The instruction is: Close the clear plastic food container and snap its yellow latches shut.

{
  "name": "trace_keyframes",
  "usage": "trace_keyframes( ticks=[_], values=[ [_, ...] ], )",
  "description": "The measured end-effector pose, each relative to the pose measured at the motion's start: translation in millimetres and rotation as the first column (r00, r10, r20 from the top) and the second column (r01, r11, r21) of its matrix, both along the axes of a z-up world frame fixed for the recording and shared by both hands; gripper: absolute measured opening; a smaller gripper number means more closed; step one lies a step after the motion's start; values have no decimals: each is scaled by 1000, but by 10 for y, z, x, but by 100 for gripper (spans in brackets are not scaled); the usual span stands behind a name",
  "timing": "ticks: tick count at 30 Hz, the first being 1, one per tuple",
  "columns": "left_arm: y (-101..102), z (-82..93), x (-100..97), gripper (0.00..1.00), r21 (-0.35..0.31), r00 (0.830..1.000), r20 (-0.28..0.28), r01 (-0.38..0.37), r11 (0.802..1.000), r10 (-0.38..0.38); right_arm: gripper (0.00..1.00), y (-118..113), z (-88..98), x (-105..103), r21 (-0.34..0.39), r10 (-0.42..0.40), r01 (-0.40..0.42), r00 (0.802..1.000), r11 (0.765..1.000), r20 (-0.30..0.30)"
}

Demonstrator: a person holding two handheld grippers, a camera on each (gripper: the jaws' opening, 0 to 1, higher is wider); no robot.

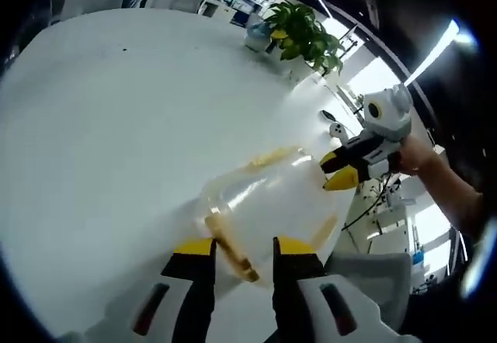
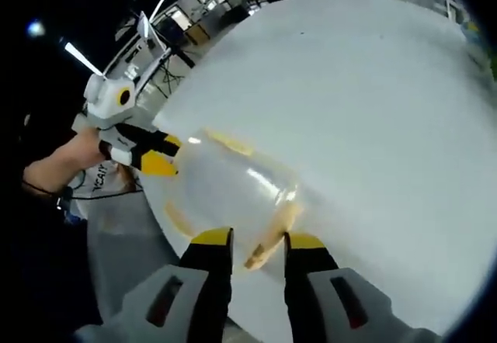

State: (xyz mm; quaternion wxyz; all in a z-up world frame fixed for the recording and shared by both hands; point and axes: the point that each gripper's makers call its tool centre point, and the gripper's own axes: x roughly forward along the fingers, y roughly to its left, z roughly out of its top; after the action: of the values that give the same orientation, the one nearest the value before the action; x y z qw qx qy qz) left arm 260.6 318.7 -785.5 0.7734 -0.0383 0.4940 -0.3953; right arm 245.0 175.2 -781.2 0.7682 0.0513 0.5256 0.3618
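Counter (image 1: 116,126): broad, white, rounded edge, glossy. Clear plastic food container (image 1: 268,207) sits on it near the edge nearest both cameras, with yellow latches (image 1: 229,248) along its sides. Potted green plant (image 1: 303,32) stands at the far edge in the left gripper view. One small dark speck (image 1: 123,49) on the surface, possibly a crumb or a mark.

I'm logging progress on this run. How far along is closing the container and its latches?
The lid looks set on the clear container. In hand: the left gripper and right gripper each straddle a yellow latch on opposite sides, jaws apart. Left: pressing these home; whether any other latch is snapped is unclear.
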Motion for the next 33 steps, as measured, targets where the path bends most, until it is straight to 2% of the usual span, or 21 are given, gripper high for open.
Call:
trace_keyframes(
  ticks=[5, 7, 8, 9, 12, 14, 16, 17, 19, 20, 21, 22, 24, 26, 29, 31, 32, 33],
  values=[
    [0, 25, 25, 24, 42, 998, 54, 41, 998, -43, 24, 8, 23, 23, -33, 15, -13, 999, 999, 51],
    [21, 31, 87, 27, 78, 991, 118, 54, 996, -63, 24, 5, 21, 35, -55, 33, -30, 997, 998, 64],
    [28, 35, 81, 29, 89, 990, 126, 50, 995, -61, 24, 6, 23, 43, -66, 42, -38, 997, 997, 70],
    [43, 47, 108, 31, 113, 984, 158, 60, 992, -78, 24, 7, 25, 48, -80, 52, -45, 996, 996, 76],
    [46, 64, 112, 35, 144, 976, 192, 70, 987, -98, 26, 5, 51, 74, -165, 139, -113, 978, 980, 154],
    [58, 68, 145, 39, 164, 971, 211, 75, 984, -109, 26, 10, 57, 73, -186, 152, -120, 974, 975, 168],
    [80, 99, 213, 44, 221, 946, 284, 95, 971, -157, 26, 19, 61, 64, -187, 150, -118, 974, 975, 167],
    [66, 120, 221, 45, 232, 936, 303, 111, 966, -180, 26, 10, 60, 66, -187, 149, -117, 975, 975, 166],
    [22, 144, 187, 43, 250, 922, 319, 142, 958, -220, 26, 4, 58, 72, -190, 155, -123, 974, 974, 168],
    [-16, 156, 159, 40, 262, 908, 329, 176, 949, -259, 26, 4, 60, 75, -195, 169, -134, 970, 972, 174],
    [-27, 158, 146, 39, 266, 904, 330, 186, 946, -271, 26, 0, 67, 71, -211, 202, -162, 962, 964, 186],
    [-76, 161, 115, 39, 279, 887, 331, 233, 932, -321, 26, -3, 75, 69, -223, 222, -177, 955, 959, 196],
    [-184, 223, 87, 39, 269, 853, 363, 289, 919, -375, 27, -9, 96, 86, -229, 217, -168, 954, 959, 205],
    [-326, 340, 54, 40, 222, 831, 396, 327, 919, -391, 27, 4, 138, 98, -215, 211, -165, 954, 963, 212],
    [-413, 405, 46, 39, 250, 780, 425, 386, 888, -459, 27, 53, 169, 94, -199, 230, -186, 947, 962, 226],
    [-441, 425, 64, 38, 258, 771, 430, 394, 882, -470, 27, 77, 178, 112, -195, 251, -207, 938, 959, 240],
    [-471, 444, 73, 37, 254, 756, 442, 410, 876, -483, 27, 103, 190, 108, -190, 265, -222, 933, 956, 243],
    [-484, 446, 71, 37, 249, 754, 442, 418, 874, -486, 28, 137, 209, 113, -183, 281, -239, 924, 954, 259]
  ],
)
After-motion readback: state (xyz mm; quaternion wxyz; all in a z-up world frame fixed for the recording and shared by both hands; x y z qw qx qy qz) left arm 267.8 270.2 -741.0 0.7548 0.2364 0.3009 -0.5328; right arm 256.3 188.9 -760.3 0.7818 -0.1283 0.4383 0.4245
